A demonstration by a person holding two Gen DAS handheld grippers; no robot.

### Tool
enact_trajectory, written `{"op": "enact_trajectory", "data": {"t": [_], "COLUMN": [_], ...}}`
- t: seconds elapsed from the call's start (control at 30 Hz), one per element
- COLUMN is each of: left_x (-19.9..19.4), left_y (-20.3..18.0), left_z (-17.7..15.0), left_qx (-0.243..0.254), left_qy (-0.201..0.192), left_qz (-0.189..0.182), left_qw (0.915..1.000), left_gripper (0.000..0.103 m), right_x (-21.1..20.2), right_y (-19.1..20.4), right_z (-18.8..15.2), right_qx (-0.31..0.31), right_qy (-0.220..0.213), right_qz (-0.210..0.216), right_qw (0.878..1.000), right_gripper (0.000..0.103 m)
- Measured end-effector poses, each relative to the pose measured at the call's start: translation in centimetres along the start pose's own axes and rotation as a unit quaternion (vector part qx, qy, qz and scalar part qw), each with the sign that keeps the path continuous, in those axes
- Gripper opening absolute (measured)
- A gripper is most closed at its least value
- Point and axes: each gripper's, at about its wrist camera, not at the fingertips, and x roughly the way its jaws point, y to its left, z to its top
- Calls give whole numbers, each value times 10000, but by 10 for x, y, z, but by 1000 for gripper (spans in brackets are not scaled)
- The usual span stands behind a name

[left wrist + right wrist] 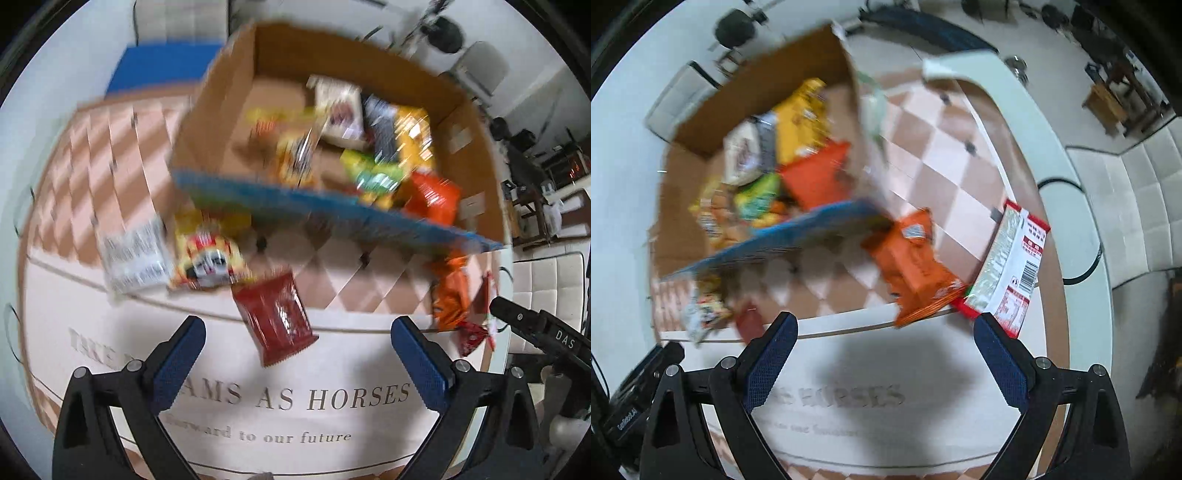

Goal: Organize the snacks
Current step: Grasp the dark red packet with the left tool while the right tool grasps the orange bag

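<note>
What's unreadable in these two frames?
- Packets in the box: motion blur in both views, labels illegible.
- Yellow packet and white packet in front of the box: blurred in the left view, print unreadable.
- Mat lettering: blurred and shadowed in the right view; in the left view the left claw's finger covers part.
- Red-white box: small print too fine.

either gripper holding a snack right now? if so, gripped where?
Nothing held. The left gripper is open above the dark red packet, not closed on it. The right gripper is open and empty near the orange packet.
</note>
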Motion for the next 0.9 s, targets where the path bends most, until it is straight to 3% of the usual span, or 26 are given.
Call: {"op": "enact_trajectory", "data": {"t": [0.2, 0.37, 0.43, 0.5, 0.53, 0.6, 0.7, 0.9], "left_x": [63, 97, 103, 108, 108, 106, 104, 102], "left_y": [23, 32, 28, 25, 22, 17, 14, 0], "left_z": [3, 5, 5, 4, 3, 1, -4, -41], "left_qx": [-695, -1058, -951, -832, -740, -543, -355, 228], "left_qy": [679, 1046, 1025, 1069, 1049, 962, 927, 1021], "left_qz": [-62, -191, -45, 59, 157, 314, 384, 601], "left_qw": [9953, 9887, 9902, 9908, 9916, 9934, 9943, 9927], "left_gripper": [103, 102, 94, 75, 73, 58, 57, 57], "right_x": [57, 77, 84, 91, 95, 101, 100, 100], "right_y": [-15, -12, -9, -5, -3, -1, -2, -8], "right_z": [21, 33, 36, 36, 35, 32, 26, -10], "right_qx": [-57, -243, -311, -403, -475, -555, -623, -511], "right_qy": [358, 401, 491, 572, 611, 640, 532, 804], "right_qz": [-162, -255, -201, -233, -321, -580, -752, -535], "right_qw": [9992, 9986, 9981, 9973, 9965, 9947, 9938, 9940], "right_gripper": [98, 98, 97, 92, 89, 74, 61, 57]}}
